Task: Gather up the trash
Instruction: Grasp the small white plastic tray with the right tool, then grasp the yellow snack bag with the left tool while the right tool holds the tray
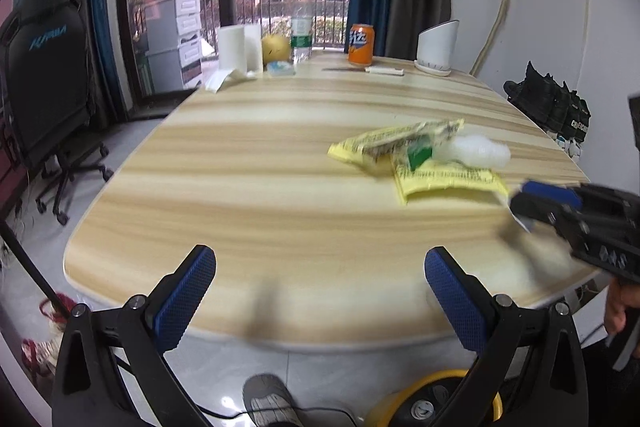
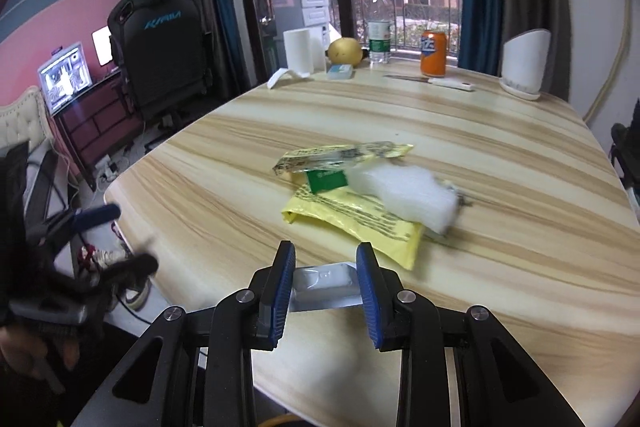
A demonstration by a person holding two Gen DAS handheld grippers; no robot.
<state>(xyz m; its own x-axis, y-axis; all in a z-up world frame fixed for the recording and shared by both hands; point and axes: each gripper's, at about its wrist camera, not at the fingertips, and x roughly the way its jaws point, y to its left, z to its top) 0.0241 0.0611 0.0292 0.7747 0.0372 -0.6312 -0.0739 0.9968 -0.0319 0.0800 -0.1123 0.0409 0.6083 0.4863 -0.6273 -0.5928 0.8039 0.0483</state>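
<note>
A pile of trash lies on the wooden table (image 1: 260, 195): yellow wrappers (image 1: 440, 179) (image 2: 360, 219), a green scrap (image 1: 418, 153) (image 2: 326, 180) and a crumpled white plastic piece (image 1: 476, 149) (image 2: 408, 193). My right gripper (image 2: 326, 269) is shut on a silvery foil wrapper (image 2: 324, 285), held just above the table near the pile. It shows at the right edge of the left wrist view (image 1: 528, 205). My left gripper (image 1: 320, 267) is open and empty over the table's near edge, left of the pile.
At the table's far end stand a paper towel roll (image 1: 232, 45), a pear (image 1: 276, 47), a water bottle (image 1: 301, 27), an orange can (image 1: 361, 45), a knife (image 1: 372, 70) and a white holder (image 1: 438, 47). A black chair (image 1: 44, 67) stands left. A yellow bin (image 1: 432, 403) sits on the floor below.
</note>
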